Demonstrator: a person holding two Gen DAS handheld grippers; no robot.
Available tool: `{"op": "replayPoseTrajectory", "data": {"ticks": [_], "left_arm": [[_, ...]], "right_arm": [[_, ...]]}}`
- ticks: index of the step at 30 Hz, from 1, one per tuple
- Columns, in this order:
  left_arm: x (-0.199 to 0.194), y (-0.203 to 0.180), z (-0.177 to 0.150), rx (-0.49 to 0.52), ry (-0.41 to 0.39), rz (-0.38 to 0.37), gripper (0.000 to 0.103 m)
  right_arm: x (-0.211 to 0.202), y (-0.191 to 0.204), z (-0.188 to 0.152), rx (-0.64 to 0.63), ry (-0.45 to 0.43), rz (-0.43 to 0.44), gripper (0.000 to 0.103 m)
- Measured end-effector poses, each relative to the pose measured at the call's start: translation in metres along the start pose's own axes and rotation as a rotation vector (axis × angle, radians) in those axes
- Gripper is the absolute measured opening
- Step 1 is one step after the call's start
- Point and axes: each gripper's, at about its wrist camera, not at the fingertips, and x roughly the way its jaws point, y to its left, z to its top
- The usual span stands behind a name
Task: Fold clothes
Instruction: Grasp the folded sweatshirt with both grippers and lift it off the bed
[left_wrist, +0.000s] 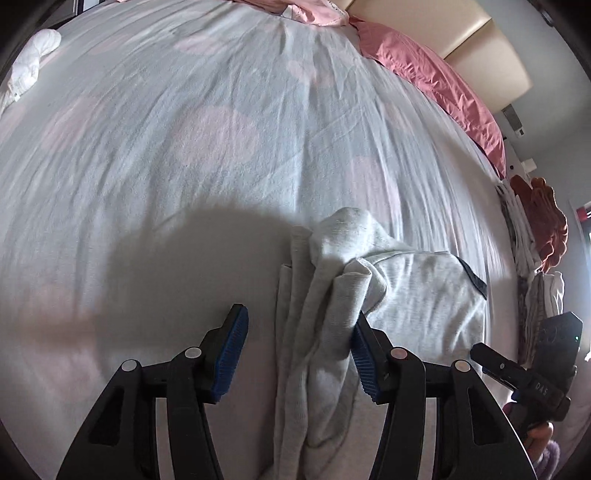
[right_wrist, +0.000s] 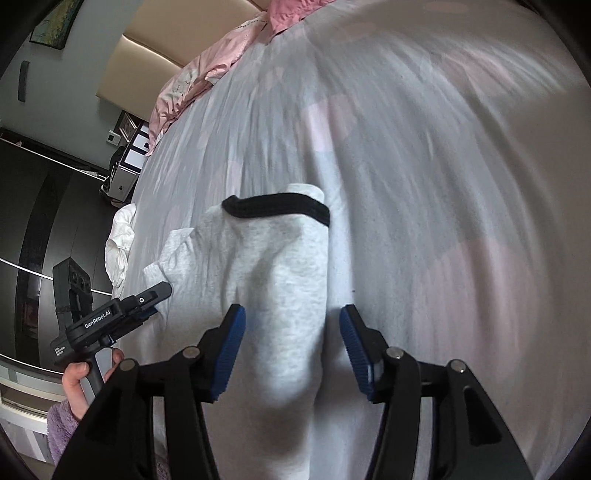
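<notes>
A light grey garment (left_wrist: 406, 280) with a black band (right_wrist: 275, 206) lies bunched in folds on the pale bed sheet (left_wrist: 184, 147). In the left wrist view my left gripper (left_wrist: 297, 350) stands open over the garment's rumpled left edge. Its right pad (left_wrist: 362, 354) is against a fold and its left pad (left_wrist: 231, 350) is over bare sheet. In the right wrist view my right gripper (right_wrist: 291, 332) is open astride the grey garment (right_wrist: 273, 266), with cloth between the pads but not pinched. Each view shows the other gripper at its side, held in a hand (right_wrist: 77, 376).
A white cloth bundle (left_wrist: 29, 62) lies at the bed's far edge (right_wrist: 118, 243). Pink pillows (left_wrist: 443, 81) line the beige headboard (right_wrist: 155, 40). A stack of folded clothes (left_wrist: 535, 240) sits at the bed's right side. Dark wardrobe doors (right_wrist: 44, 221) stand beyond the bed.
</notes>
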Motion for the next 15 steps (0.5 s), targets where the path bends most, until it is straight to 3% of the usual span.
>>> {"op": "replayPoseTrajectory", "data": {"ticks": [9,12,15], "left_arm": [[0.018,-0.019,-0.002,0.108,-0.052,0.004,0.055],[0.024,-0.027,-0.005,0.148,-0.050,0.016,0.050],[0.026,-0.030,-0.004,0.150,-0.056,0.000,0.039]], "right_arm": [[0.013,0.004,0.002,-0.065,-0.034,0.048,0.054],[0.015,0.005,0.001,-0.081,-0.046,0.042,0.051],[0.017,0.005,0.000,-0.090,-0.054,0.032,0.041]]}}
